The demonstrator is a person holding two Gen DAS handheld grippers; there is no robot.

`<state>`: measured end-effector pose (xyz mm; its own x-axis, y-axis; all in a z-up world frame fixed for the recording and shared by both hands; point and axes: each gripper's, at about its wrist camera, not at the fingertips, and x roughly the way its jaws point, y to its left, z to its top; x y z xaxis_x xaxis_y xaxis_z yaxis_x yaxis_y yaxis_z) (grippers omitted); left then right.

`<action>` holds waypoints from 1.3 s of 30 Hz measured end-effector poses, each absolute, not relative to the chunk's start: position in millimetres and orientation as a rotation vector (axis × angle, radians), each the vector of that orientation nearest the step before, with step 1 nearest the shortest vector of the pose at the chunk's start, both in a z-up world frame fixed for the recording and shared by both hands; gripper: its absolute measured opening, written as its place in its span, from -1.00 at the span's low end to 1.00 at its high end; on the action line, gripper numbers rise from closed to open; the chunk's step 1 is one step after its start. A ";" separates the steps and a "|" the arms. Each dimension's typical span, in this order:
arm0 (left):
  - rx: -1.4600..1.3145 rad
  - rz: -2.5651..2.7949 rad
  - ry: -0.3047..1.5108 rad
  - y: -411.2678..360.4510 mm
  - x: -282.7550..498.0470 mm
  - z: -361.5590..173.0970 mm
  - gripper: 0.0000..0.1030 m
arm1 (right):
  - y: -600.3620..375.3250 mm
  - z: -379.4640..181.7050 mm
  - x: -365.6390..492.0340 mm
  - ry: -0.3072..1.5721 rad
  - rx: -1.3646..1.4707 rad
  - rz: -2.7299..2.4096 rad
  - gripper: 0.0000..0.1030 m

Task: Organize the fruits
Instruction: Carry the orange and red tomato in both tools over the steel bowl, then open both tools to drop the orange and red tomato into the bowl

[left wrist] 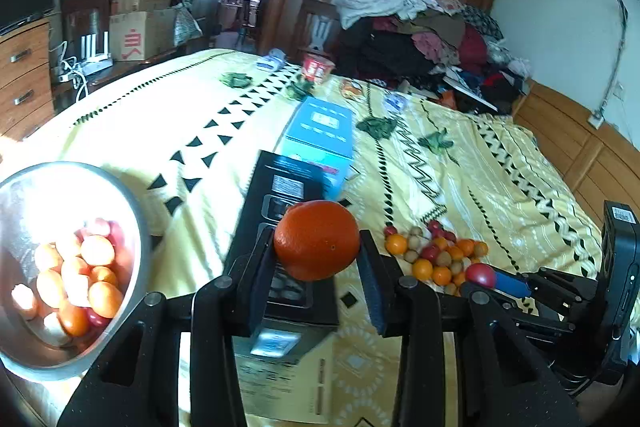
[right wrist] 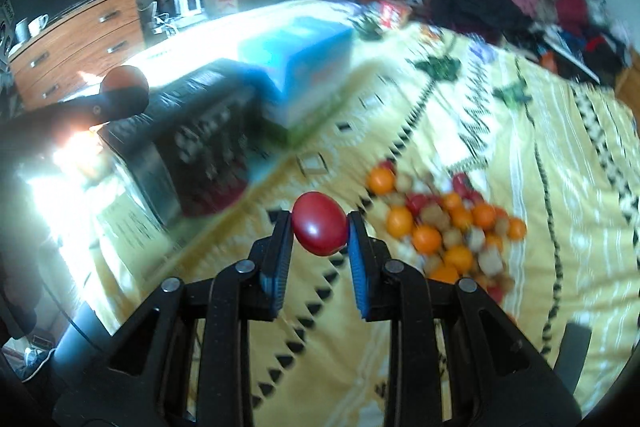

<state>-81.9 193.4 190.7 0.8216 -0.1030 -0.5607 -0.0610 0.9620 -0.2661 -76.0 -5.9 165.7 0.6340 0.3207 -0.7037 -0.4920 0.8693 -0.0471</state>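
My left gripper (left wrist: 318,261) is shut on an orange (left wrist: 317,239) and holds it above a black box (left wrist: 280,227) on the bed. A steel bowl (left wrist: 132,211) with several small fruits sits at the lower left. My right gripper (right wrist: 319,235) is shut on a red tomato (right wrist: 319,228), held above the yellow bedspread; it also shows in the left wrist view (left wrist: 482,277). A pile of small orange, red and brown fruits (right wrist: 448,231) lies on the bedspread to the right, also seen in the left wrist view (left wrist: 436,253).
A blue box (left wrist: 320,139) lies behind the black box. A red cup (left wrist: 317,67) and small packets sit farther back. A heap of clothes (left wrist: 432,39) covers the far right of the bed. A wooden dresser (right wrist: 80,39) stands at the left.
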 end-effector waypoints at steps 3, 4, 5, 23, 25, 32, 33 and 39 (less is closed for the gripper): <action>-0.305 0.049 0.580 232.9 -90.0 199.5 -0.20 | 26.1 181.0 -71.1 0.718 -0.276 0.514 -0.46; -0.313 0.070 0.573 245.8 -91.7 201.1 -0.20 | 38.1 185.6 -69.9 0.707 -0.288 0.530 -0.46; -0.323 0.095 0.567 259.5 -94.7 202.1 -0.20 | 48.1 189.1 -68.8 0.699 -0.297 0.544 -0.46; -0.454 0.298 0.575 382.2 -130.8 174.2 -0.21 | 220.4 209.0 -76.7 0.655 -0.439 0.804 -0.46; -0.465 0.307 0.580 389.9 -134.4 170.3 -0.21 | 233.0 206.1 -76.5 0.664 -0.451 0.821 -0.46; -0.487 0.325 0.603 402.8 -136.6 156.5 -0.21 | 262.2 195.3 -79.0 0.690 -0.479 0.862 -0.46; -0.491 0.328 0.608 404.9 -136.5 153.9 -0.21 | 265.3 193.4 -78.8 0.697 -0.478 0.866 -0.46; -0.506 0.337 0.622 413.7 -136.0 146.0 -0.21 | 277.6 182.2 -74.9 0.745 -0.464 0.881 -0.47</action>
